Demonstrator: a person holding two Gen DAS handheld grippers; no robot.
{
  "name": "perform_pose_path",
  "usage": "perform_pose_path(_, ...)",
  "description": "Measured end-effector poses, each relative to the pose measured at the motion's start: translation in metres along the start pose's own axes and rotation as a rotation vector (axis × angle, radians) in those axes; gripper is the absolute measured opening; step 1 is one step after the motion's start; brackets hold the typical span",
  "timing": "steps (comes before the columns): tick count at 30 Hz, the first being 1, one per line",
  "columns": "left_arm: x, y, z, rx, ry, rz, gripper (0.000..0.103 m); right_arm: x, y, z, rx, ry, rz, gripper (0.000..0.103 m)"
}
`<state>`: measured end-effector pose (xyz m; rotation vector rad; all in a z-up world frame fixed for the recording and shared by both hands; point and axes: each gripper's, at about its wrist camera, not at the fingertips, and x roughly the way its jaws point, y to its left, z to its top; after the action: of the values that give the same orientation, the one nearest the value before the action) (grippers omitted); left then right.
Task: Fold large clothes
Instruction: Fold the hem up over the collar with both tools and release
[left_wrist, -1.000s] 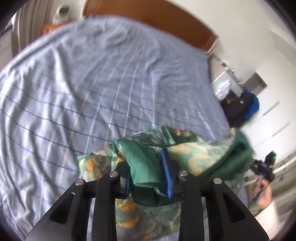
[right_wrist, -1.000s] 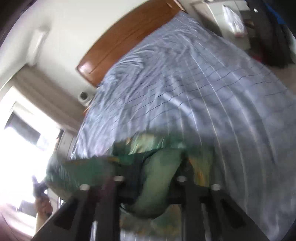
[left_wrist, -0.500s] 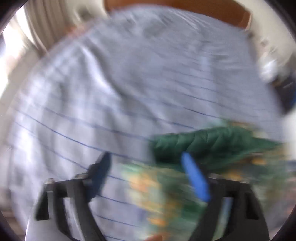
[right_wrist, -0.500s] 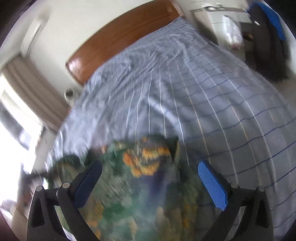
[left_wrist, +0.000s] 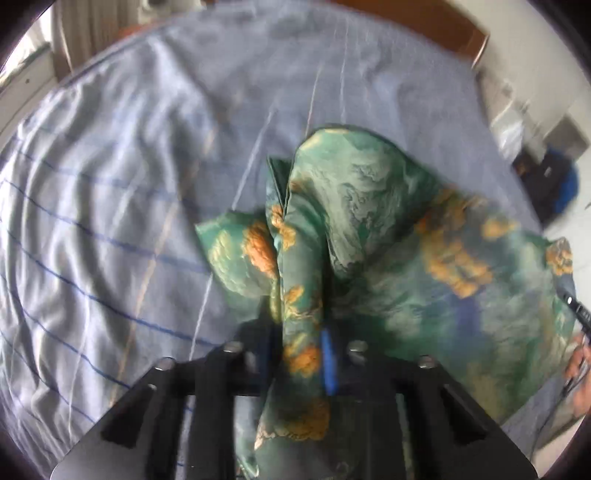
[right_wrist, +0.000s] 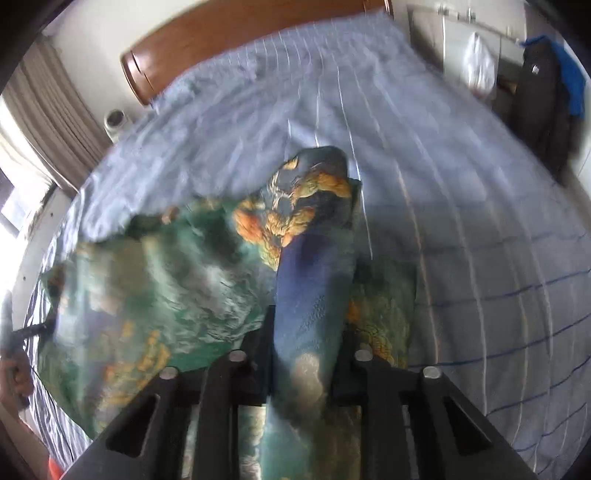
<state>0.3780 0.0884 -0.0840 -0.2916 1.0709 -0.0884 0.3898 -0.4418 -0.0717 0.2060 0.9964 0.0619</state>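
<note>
A large green garment with orange and cream print lies stretched over the blue striped bed. My left gripper is shut on a bunched fold of it, with cloth running back between the jaws. My right gripper is shut on another fold of the same garment, which spreads out to its left. The fingertips of both grippers are hidden by the cloth. The other gripper and hand show at the far edge of each view.
A wooden headboard stands at the far end of the bed. Curtains and a window are on the left. A dark backpack with blue and a white bag stand by the bed's right side.
Half a second ago both grippers were open over the garment. Now both are shut on folds of it, and the cloth is pulled up and spread between them.
</note>
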Motion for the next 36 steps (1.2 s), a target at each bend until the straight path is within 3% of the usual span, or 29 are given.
perform_pose_path(2, -0.009, 0.008, 0.002, -0.05, -0.037, -0.036, 0.016, -0.032, 0.008, 0.001, -0.023, -0.127, 0.011, 0.019)
perform_pose_path(4, 0.005, 0.009, 0.0, -0.065, -0.027, 0.0, 0.017, -0.044, 0.01, 0.0, -0.021, -0.192, 0.027, 0.019)
perform_pose_path(6, 0.031, 0.007, -0.008, -0.046, -0.002, 0.063, 0.022, -0.025, 0.008, -0.003, -0.008, -0.176, 0.005, 0.019)
perform_pose_path(8, 0.04, 0.004, -0.017, -0.031, -0.032, 0.112, 0.048, 0.016, 0.003, -0.013, 0.001, -0.085, -0.06, 0.022)
perform_pose_path(9, 0.04, 0.002, -0.019, -0.028, -0.047, 0.134, 0.056, 0.043, -0.002, -0.024, 0.006, -0.028, -0.09, 0.024)
perform_pose_path(11, 0.031, 0.01, -0.02, -0.046, -0.072, 0.183, 0.086, 0.056, -0.007, -0.036, 0.033, -0.032, -0.087, 0.026)
perform_pose_path(14, 0.007, 0.021, -0.021, -0.079, -0.1, 0.153, 0.089, 0.048, -0.021, -0.04, 0.092, -0.081, -0.027, 0.039)
perform_pose_path(15, -0.006, 0.022, -0.021, -0.088, -0.132, 0.151, 0.089, 0.039, -0.027, -0.039, 0.107, -0.087, 0.002, 0.054)
perform_pose_path(17, -0.029, 0.019, -0.023, -0.067, -0.195, 0.143, 0.089, 0.019, -0.031, -0.037, 0.129, -0.121, 0.035, 0.074)
perform_pose_path(19, -0.05, 0.006, -0.031, -0.012, -0.252, 0.11, 0.09, -0.017, -0.03, -0.037, 0.14, -0.217, 0.045, 0.075)
perform_pose_path(22, -0.065, -0.019, -0.052, 0.102, -0.293, 0.038, 0.097, -0.06, -0.021, -0.045, 0.095, -0.251, 0.136, 0.075)
perform_pose_path(24, -0.053, -0.03, -0.063, 0.161, -0.271, 0.033, 0.1, -0.074, -0.01, -0.061, 0.054, -0.222, 0.271, 0.075)
perform_pose_path(26, -0.013, -0.03, -0.069, 0.195, -0.161, 0.125, 0.101, -0.065, -0.002, -0.082, 0.023, -0.109, 0.373, 0.075)
perform_pose_path(28, 0.007, -0.016, -0.07, 0.14, -0.103, 0.149, 0.101, -0.039, -0.001, -0.097, -0.001, 0.004, 0.288, 0.071)
perform_pose_path(29, 0.001, -0.009, -0.07, 0.081, -0.115, 0.138, 0.101, -0.029, -0.003, -0.103, -0.019, 0.029, 0.188, 0.06)
perform_pose_path(30, -0.012, -0.005, -0.071, 0.038, -0.136, 0.142, 0.1, -0.027, -0.004, -0.108, -0.043, 0.012, 0.103, 0.054)
perform_pose_path(31, -0.022, -0.006, -0.072, 0.028, -0.156, 0.142, 0.099, -0.037, 0.0, -0.111, -0.062, -0.037, 0.04, 0.054)
perform_pose_path(33, -0.048, -0.014, -0.079, 0.067, -0.195, 0.157, 0.099, -0.063, 0.014, -0.116, -0.088, -0.127, -0.027, 0.074)
perform_pose_path(36, -0.072, -0.03, -0.092, 0.128, -0.233, 0.199, 0.1, -0.097, 0.035, -0.132, -0.151, -0.218, -0.001, 0.078)
